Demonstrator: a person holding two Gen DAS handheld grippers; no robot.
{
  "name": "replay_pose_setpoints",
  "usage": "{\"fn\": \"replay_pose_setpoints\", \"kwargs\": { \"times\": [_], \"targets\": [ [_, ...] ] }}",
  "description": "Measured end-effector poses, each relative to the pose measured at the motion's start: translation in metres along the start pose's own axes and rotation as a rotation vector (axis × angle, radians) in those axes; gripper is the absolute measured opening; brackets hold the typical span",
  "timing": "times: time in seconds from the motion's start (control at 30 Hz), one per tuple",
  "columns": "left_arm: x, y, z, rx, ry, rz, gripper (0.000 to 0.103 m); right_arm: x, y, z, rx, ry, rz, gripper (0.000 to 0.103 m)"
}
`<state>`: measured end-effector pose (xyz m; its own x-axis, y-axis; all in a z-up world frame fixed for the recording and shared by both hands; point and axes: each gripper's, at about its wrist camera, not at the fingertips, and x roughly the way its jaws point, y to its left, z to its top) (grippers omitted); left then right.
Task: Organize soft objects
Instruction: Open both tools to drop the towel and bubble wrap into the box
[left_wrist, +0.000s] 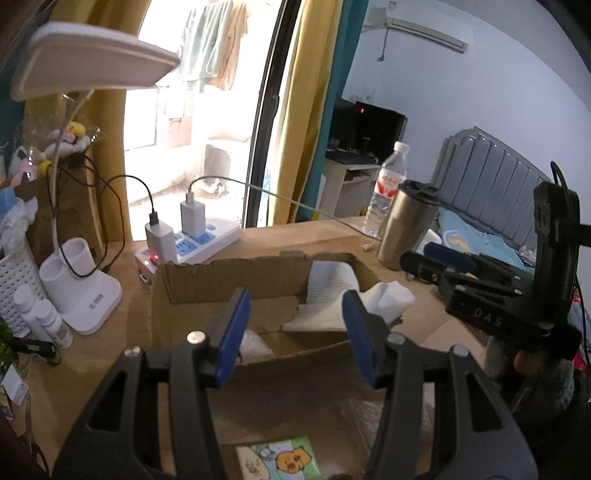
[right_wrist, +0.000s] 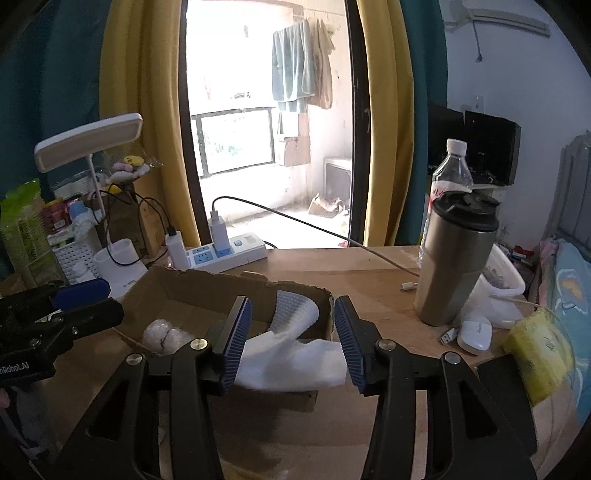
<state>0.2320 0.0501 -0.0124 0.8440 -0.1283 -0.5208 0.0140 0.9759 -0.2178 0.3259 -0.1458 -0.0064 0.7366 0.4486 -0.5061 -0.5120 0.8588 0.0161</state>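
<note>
A shallow cardboard box (left_wrist: 207, 284) (right_wrist: 207, 295) stands on the wooden desk. A white foam sheet (left_wrist: 325, 295) (right_wrist: 291, 354) drapes over the box's right wall, part inside and part outside. A clear plastic bundle (left_wrist: 253, 341) (right_wrist: 164, 334) lies in the box's near left corner. My left gripper (left_wrist: 295, 336) is open above the box's near wall and holds nothing. My right gripper (right_wrist: 291, 338) is open over the box's right end, its blue pads (right_wrist: 236, 339) on either side of the foam sheet without closing on it. The right gripper also shows in the left wrist view (left_wrist: 480, 280).
A steel tumbler (right_wrist: 454, 258), a water bottle (right_wrist: 448, 173), a white mouse (right_wrist: 474, 334) and a yellow packet (right_wrist: 539, 354) stand to the right. A power strip with chargers (right_wrist: 225, 251), a desk lamp (left_wrist: 79, 284) and a white basket (left_wrist: 16, 280) crowd the left. A cartoon packet (left_wrist: 280, 459) lies near the front.
</note>
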Motion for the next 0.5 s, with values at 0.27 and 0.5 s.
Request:
{"fn": "replay_pose_setpoints", "kwargs": {
  "times": [0.27,0.5],
  "targets": [
    [-0.027,-0.006,-0.009,0.007,-0.028,0.005,0.054,-0.029,0.012,-0.006,-0.008,-0.022,0.007,0.057],
    [-0.045,-0.01,-0.02,-0.002,-0.042,0.018,0.058,-0.051,0.023,-0.014,-0.018,-0.032,0.016,0.059]
  ]
}}
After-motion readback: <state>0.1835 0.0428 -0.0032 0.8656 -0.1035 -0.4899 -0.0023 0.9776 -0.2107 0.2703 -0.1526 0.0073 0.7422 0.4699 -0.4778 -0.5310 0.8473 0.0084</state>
